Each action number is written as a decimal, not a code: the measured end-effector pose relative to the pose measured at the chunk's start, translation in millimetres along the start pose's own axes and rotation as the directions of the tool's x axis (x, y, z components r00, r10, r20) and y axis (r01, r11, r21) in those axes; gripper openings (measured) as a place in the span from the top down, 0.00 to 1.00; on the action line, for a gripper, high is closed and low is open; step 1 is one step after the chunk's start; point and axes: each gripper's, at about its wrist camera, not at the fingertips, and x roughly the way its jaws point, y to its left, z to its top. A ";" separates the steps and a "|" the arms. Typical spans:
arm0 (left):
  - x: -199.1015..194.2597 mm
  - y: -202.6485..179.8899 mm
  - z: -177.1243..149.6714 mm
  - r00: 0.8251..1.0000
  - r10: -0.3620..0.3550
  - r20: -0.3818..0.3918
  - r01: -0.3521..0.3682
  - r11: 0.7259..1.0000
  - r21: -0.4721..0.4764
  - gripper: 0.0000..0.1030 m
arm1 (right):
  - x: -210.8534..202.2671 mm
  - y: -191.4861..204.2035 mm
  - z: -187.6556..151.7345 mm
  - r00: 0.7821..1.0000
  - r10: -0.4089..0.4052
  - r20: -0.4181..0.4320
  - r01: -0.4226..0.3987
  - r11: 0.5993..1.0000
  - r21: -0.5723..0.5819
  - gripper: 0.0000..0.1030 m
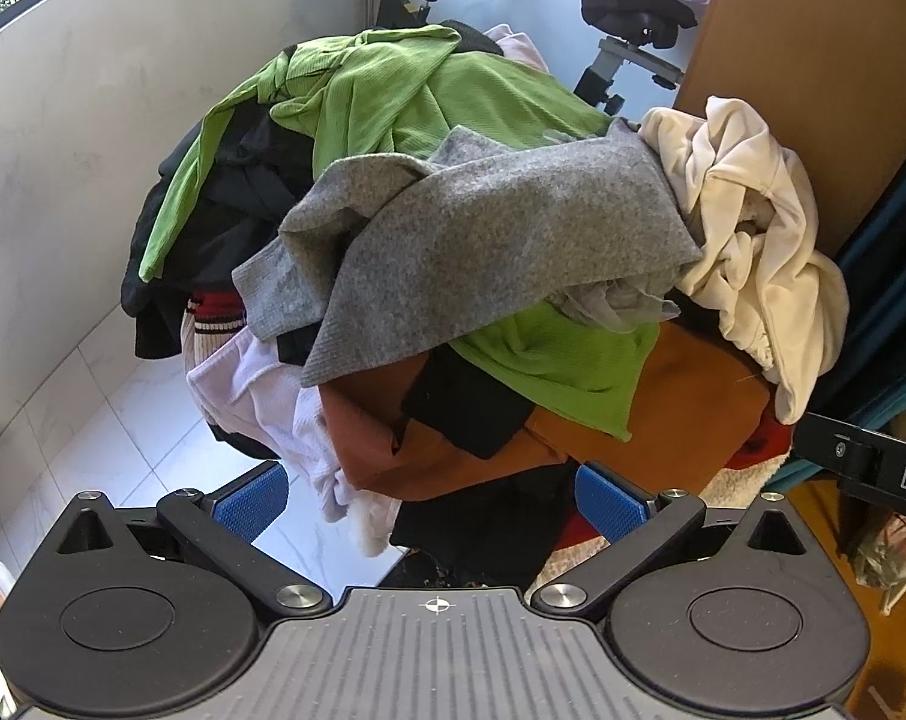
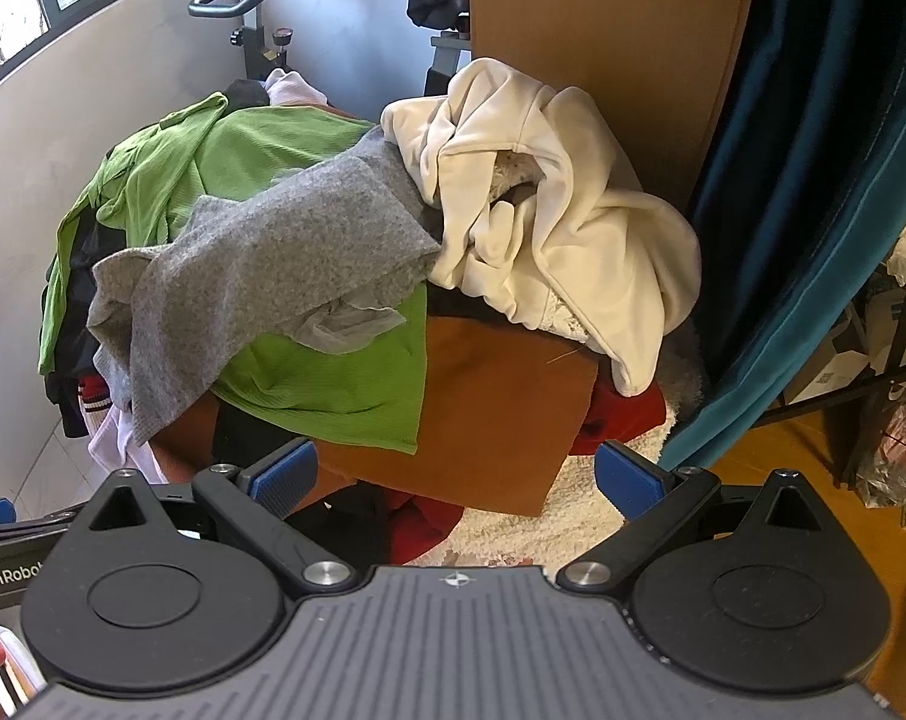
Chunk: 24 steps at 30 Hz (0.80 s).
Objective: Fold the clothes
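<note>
Exercise bike (image 2: pixel 255 18) is standing behind the pile, against the grey wall (image 1: pixel 93 90); its handlebars are showing at the top of the right wrist view, its black seat (image 1: pixel 636 12) in the left wrist view. Brown wooden panel (image 2: pixel 603 36) is rising upright at the back right. Teal curtain (image 2: pixel 783 210) is hanging just beside the panel. White tiled floor (image 1: pixel 93 438) is showing lower left, wooden floor (image 2: pixel 813 450) lower right. Fluffy white rug (image 2: pixel 573 516) is lying underneath. Window (image 2: pixel 9 6) is showing top left.

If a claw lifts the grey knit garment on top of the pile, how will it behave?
The grey knit garment looks floppy: it drapes in folds. It probably sags from one pinch point. Its hem overlaps the green ribbed top, so lifting may drag that along.
</note>
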 end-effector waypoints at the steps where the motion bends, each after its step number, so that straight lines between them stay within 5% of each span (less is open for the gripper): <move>1: 1.1 0.2 0.3 1.000 -0.002 -0.002 0.002 1.000 -0.001 0.01 | 0.7 -0.2 0.6 1.000 -0.001 -0.001 0.001 1.000 0.000 0.02; 24: 17.0 33.6 8.1 0.999 -0.003 -0.051 0.002 1.000 -0.023 0.01 | 17.9 24.3 7.1 0.999 -0.024 -0.030 0.024 1.000 0.004 0.02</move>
